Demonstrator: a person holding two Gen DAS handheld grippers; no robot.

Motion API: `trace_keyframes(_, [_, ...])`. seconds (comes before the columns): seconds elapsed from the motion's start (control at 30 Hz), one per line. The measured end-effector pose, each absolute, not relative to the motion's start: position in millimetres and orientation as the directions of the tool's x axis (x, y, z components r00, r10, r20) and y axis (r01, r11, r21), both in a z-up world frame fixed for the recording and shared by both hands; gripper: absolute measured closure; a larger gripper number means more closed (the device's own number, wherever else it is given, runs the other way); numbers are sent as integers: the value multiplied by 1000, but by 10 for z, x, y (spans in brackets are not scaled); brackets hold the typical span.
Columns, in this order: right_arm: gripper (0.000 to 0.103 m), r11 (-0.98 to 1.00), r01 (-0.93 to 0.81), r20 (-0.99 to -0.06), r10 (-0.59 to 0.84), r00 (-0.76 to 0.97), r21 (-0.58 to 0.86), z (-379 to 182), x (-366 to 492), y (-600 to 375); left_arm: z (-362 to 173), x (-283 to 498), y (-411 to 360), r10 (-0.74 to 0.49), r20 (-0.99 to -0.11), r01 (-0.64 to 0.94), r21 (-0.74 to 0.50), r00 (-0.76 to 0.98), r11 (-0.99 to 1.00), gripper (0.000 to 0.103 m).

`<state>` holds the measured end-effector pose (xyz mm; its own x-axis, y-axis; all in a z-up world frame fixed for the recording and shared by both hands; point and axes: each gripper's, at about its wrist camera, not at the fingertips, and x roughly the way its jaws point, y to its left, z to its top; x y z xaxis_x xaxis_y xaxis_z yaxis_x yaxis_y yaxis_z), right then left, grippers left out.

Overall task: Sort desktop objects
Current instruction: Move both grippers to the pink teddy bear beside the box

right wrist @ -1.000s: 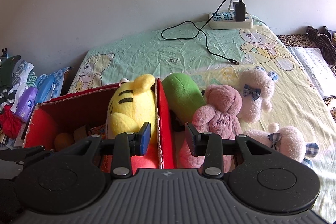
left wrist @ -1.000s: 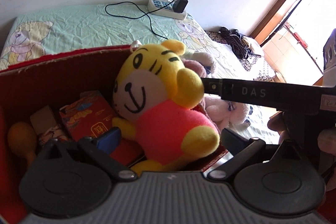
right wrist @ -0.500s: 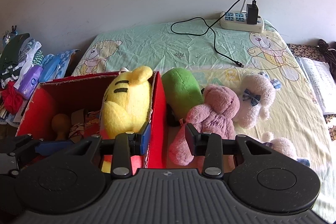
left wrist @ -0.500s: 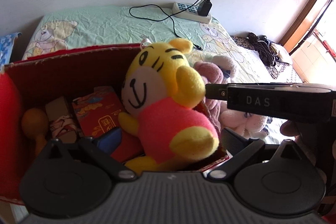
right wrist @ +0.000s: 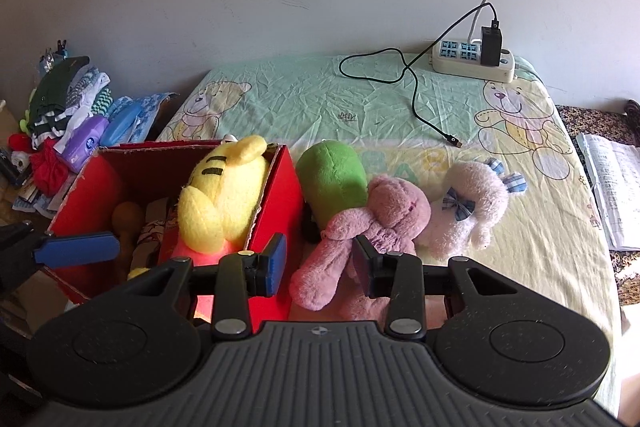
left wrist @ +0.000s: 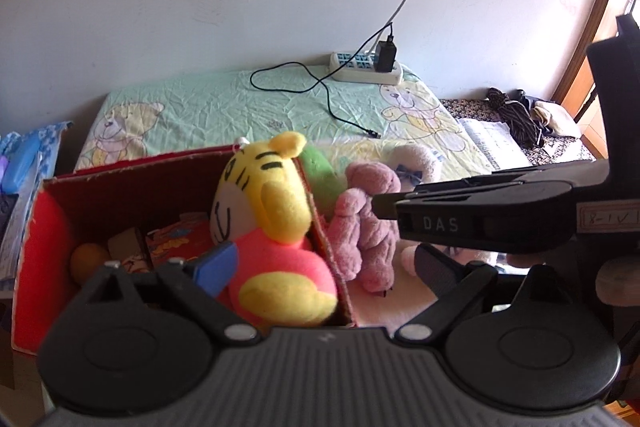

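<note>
Yellow tiger plush (right wrist: pixel 224 199) in pink shirt, upright inside red box (right wrist: pixel 280 203) at centre-left, head up; pink plush (right wrist: pixel 372 223) lying lengthwise beside it; both grippers' fingers spread, empty.

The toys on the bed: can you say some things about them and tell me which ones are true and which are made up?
1. The yellow tiger plush sits inside the red box. True.
2. The pink bear is inside the red box too. False: it lies on the bed sheet, outside the box on its right.
3. The green plush is behind the pink bear, next to the box. True.
4. The right gripper is squeezing the white bear. False: it is open and holds nothing; the white bear lies further away.
5. A black charger is plugged into the power strip. True.
6. The left gripper is shut. False: it is open, holding nothing.
</note>
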<state>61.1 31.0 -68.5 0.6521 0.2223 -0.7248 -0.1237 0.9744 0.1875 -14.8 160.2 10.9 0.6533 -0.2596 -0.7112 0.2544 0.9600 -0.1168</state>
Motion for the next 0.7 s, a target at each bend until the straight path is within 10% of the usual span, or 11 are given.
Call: trace_keyframes(0.7, [67, 831, 209, -752, 322, 575, 516, -1461, 85, -1689, -466, -23, 212, -385, -783, 437, -162, 489, 885, 21])
